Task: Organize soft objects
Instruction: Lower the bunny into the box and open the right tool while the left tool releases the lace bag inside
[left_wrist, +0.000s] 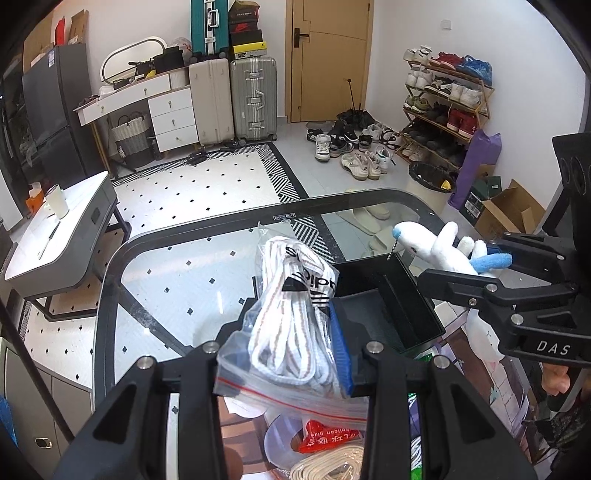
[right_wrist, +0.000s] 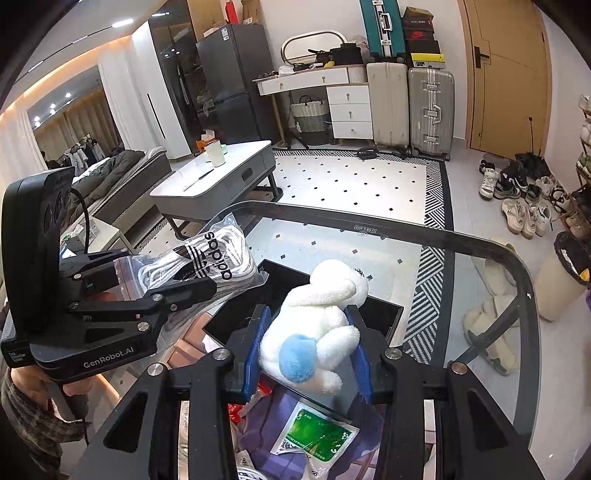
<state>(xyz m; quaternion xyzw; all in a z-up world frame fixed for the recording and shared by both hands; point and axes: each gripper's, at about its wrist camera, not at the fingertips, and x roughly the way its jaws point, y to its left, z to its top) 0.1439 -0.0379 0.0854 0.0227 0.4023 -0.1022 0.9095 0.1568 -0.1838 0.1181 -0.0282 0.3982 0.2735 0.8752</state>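
My left gripper (left_wrist: 295, 332) is shut on a clear zip bag of white shoelaces (left_wrist: 295, 317) with an adidas label, held above the glass table (left_wrist: 166, 291). It also shows in the right wrist view (right_wrist: 199, 262). My right gripper (right_wrist: 306, 339) is shut on a white plush toy (right_wrist: 317, 325) with a blue tail, held over a black open box (right_wrist: 380, 314). In the left wrist view the plush toy (left_wrist: 439, 247) hangs just right of the black box (left_wrist: 391, 302).
Under the glass lie a red packet (left_wrist: 328, 435), a coil of cream laces (left_wrist: 328, 465), a green packet (right_wrist: 317, 435) and purple cloth. Beyond the table are a patterned rug, a white coffee table (right_wrist: 221, 177), suitcases, shoes and a bin (left_wrist: 428, 177).
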